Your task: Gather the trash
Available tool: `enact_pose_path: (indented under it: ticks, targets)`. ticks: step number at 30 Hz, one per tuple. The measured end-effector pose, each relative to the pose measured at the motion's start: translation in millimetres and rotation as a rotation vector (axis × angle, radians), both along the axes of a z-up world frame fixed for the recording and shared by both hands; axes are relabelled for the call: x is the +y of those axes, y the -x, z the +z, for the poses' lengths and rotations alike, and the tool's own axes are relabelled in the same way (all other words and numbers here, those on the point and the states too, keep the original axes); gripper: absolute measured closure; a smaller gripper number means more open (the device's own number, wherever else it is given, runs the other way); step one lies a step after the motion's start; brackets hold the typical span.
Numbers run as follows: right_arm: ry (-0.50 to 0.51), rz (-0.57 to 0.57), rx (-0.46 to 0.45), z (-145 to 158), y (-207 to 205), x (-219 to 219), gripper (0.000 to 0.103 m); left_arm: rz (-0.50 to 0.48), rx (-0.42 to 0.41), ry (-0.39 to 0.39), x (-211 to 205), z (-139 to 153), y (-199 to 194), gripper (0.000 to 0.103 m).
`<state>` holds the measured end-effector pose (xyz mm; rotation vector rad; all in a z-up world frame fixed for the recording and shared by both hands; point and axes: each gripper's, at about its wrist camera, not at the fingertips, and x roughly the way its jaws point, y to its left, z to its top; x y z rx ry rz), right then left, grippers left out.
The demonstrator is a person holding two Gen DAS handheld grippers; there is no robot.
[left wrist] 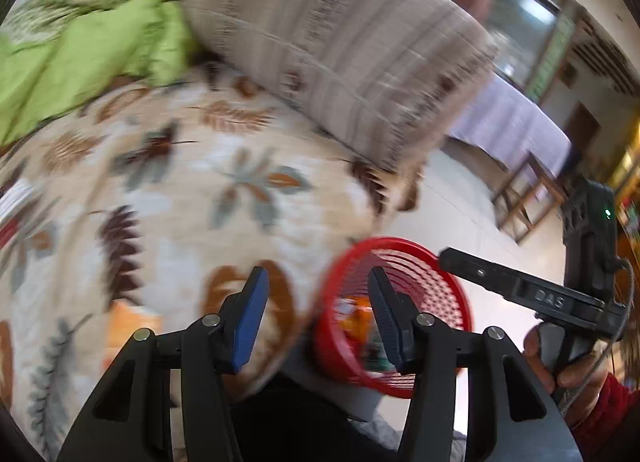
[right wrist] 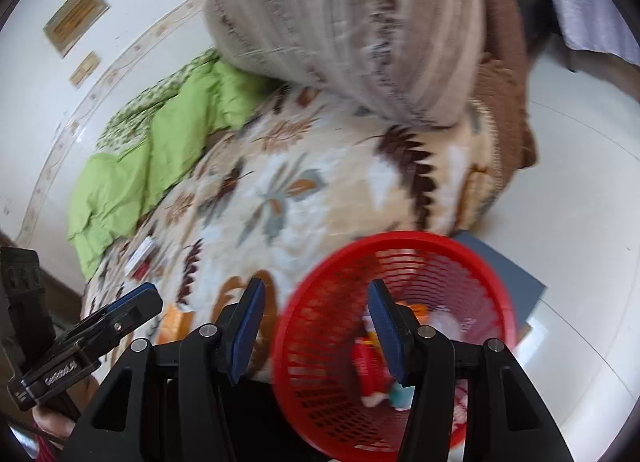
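Spread and empty at the bottom of both views, left gripper [left wrist: 316, 318] and right gripper [right wrist: 316, 326] hover near the red basket [right wrist: 320, 362] holding wrappers, while an orange wrapper [right wrist: 176, 320], lower left on the bedspread [right wrist: 320, 198], looks light, crinkly, best pinched at an edge.

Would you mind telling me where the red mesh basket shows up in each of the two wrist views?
Left wrist view: the red mesh basket sits low and right of centre, behind the right-hand finger of the camera's own gripper.
Right wrist view: the red mesh basket fills the lower right, some trash inside.
Shared landmark: the leaf-patterned blanket, to the basket's left in both.
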<state>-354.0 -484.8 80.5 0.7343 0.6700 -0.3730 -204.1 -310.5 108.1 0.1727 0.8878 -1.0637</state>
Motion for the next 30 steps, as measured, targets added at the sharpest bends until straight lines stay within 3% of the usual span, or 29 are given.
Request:
enact_pose_path:
  ticks: [9,17,23,26,30]
  targets:
    - [-0.05,0.284,0.027,-4,-101,76,0.042,0.305,-0.029,-0.023,106,-9,-84,0.052]
    - [-0.168,0.422,0.191,-35,-177,128,0.039,0.555,-0.033,-0.011,199,-25,-140,0.051]
    - [-0.217,0.459,0.322,-63,-217,164,0.039,0.625,-0.029,-0.009,226,-32,-167,0.049]
    - [-0.141,0.473,0.369,-68,-235,186,0.039,0.621,-0.062,-0.028,226,-30,-185,0.037]
    - [-0.045,0.517,0.415,-72,-262,211,0.039,0.609,-0.118,-0.071,216,-26,-218,0.036]
